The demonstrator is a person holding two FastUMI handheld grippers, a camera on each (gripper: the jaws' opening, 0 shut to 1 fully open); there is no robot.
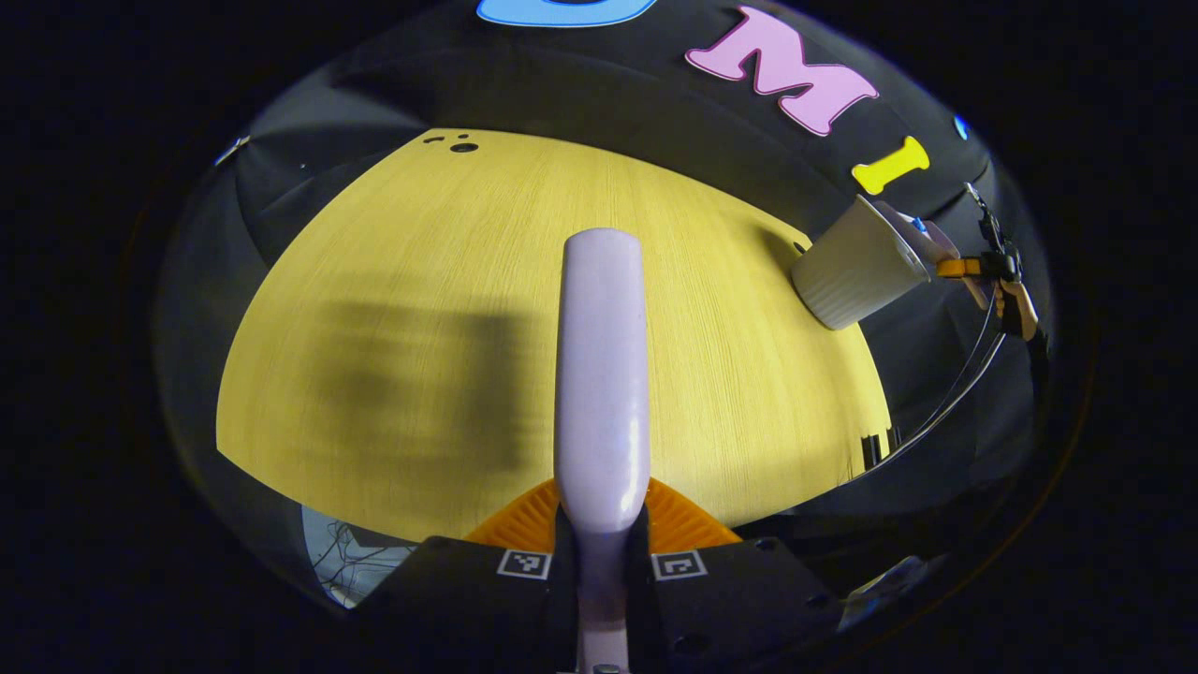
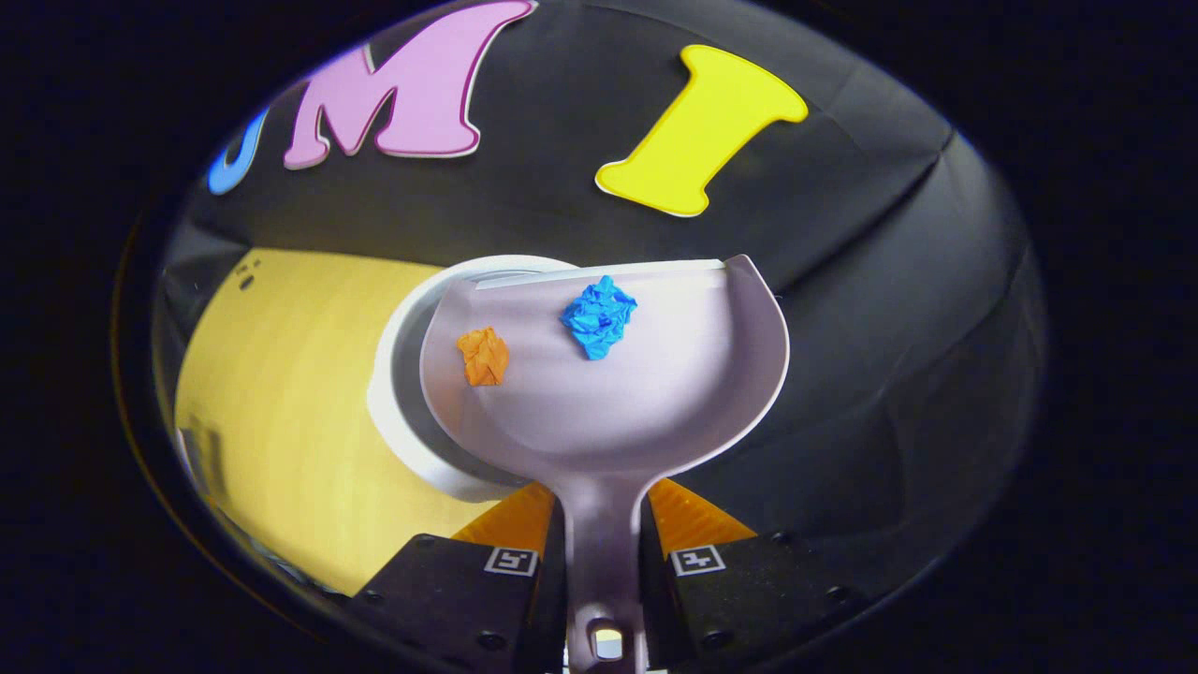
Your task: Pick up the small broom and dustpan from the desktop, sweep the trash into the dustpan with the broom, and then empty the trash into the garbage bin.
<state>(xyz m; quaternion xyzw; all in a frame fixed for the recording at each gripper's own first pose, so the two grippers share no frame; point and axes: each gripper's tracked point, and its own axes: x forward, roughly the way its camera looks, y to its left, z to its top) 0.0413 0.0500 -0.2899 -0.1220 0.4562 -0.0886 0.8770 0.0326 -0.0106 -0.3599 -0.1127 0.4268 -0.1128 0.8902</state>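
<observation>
Lavender dustpan [image 2: 608, 393], clamped in right gripper [image 2: 604, 538], overhangs garbage bin [image 2: 398, 374].

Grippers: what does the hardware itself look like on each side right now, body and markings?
Both match. The left gripper and the right gripper each have a black, blocky body with small screw holes, and a square black-and-white coded marker on each side of the finger gap. Ribbed, wedge-shaped fingers project forward from each body.

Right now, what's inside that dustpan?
Two crumpled paper scraps lie in the dustpan: an orange scrap and a blue scrap. The bin sits beneath; its inside is hidden.
</observation>
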